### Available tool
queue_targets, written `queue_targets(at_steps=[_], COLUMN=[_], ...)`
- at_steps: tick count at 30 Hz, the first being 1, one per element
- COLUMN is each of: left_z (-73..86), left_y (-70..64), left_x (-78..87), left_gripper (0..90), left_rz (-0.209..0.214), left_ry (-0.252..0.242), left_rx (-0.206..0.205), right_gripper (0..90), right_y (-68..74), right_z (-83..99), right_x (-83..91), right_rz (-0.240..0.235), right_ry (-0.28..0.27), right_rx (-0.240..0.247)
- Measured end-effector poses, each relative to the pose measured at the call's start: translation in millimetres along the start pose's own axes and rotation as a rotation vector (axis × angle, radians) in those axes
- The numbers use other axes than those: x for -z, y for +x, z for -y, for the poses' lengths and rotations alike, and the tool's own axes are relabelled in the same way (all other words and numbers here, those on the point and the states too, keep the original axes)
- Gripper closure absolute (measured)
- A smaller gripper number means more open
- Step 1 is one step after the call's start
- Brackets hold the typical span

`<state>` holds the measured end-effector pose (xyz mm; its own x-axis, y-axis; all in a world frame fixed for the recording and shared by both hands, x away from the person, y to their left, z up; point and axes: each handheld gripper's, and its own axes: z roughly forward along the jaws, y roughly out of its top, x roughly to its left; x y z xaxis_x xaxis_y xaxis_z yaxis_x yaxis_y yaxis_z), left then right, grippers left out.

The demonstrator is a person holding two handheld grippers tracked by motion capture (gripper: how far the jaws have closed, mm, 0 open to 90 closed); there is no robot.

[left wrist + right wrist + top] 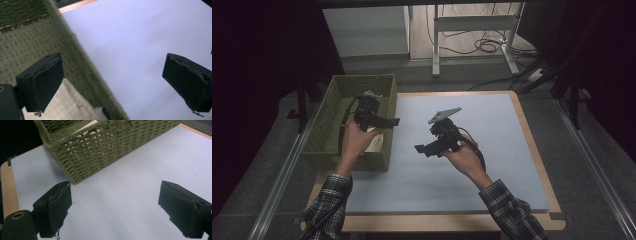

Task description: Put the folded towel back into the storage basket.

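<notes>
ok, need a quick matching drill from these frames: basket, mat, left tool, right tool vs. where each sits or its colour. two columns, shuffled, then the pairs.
Things:
1. basket
2. mat
3. left tool
4. right tool

Descriptions:
A. pale blue-grey, covering the tabletop
B. open, held above the mat, aimed toward the basket
C. olive-green woven, at the table's left edge
D. open, held over the basket's right wall

Pairs: 1-C, 2-A, 3-D, 4-B
</notes>
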<state>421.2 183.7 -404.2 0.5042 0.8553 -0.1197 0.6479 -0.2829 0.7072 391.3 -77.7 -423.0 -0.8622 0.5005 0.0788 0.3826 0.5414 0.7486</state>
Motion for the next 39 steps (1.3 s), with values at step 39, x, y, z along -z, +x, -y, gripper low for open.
queue_targets(at_steps=[39], left_z=[-12.5], left_y=[-107.3], left_x=[-49.8], left_gripper=[3.3], left_rz=[0.136], left_ry=[-0.001], left_rx=[-0.219], right_gripper=[10.5], right_y=[-40.4], right_z=[82.3], right_x=[64.3], right_rz=[0.094], right_ry=[0.0], right_rx=[-0.057])
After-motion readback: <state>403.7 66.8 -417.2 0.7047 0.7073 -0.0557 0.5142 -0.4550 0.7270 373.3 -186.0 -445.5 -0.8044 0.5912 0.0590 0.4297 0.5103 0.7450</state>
